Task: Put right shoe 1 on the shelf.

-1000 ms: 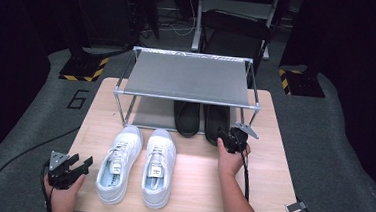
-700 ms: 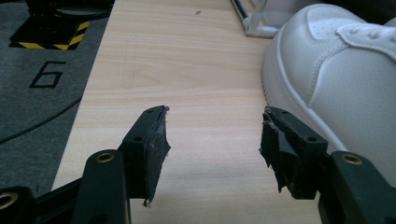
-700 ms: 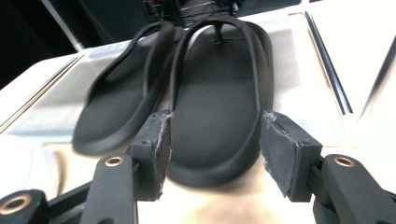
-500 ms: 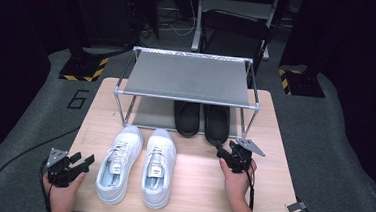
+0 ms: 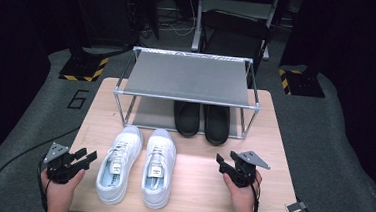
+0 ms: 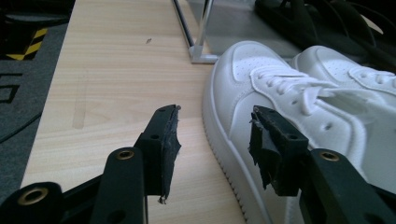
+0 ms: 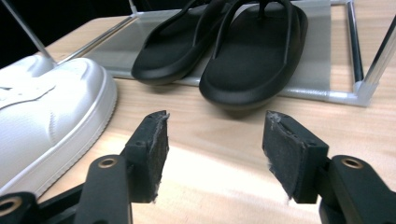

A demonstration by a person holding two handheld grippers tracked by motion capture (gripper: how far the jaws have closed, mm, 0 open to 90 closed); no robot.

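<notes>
Two white sneakers (image 5: 136, 165) are set side by side on the table (image 5: 194, 196), toes toward the shoe rack (image 5: 188, 78), long axes running away from the person. The left gripper (image 5: 88, 157) is held just off the outer flank of the left sneaker (image 6: 261, 121); its jaws have just been closing, yet the pads are seen apart with nothing between them (released, no contact). From those fingertips the shoe lies to the right and slightly ahead, its sole edge passing close by the right-hand pad (image 6: 266, 149). The long axis is roughly parallel to the jaws, so a sideways shift would likely be needed to straddle the collar or side wall. The right sneaker (image 5: 157, 166) is next, touching or nearly touching its mate. The right gripper (image 5: 227, 161) is held open and empty, well apart from that shoe, pointed at the black slippers (image 7: 233, 46) parked under the rack. The left hand (image 5: 60, 190) is judged nearer to the pair.
</notes>
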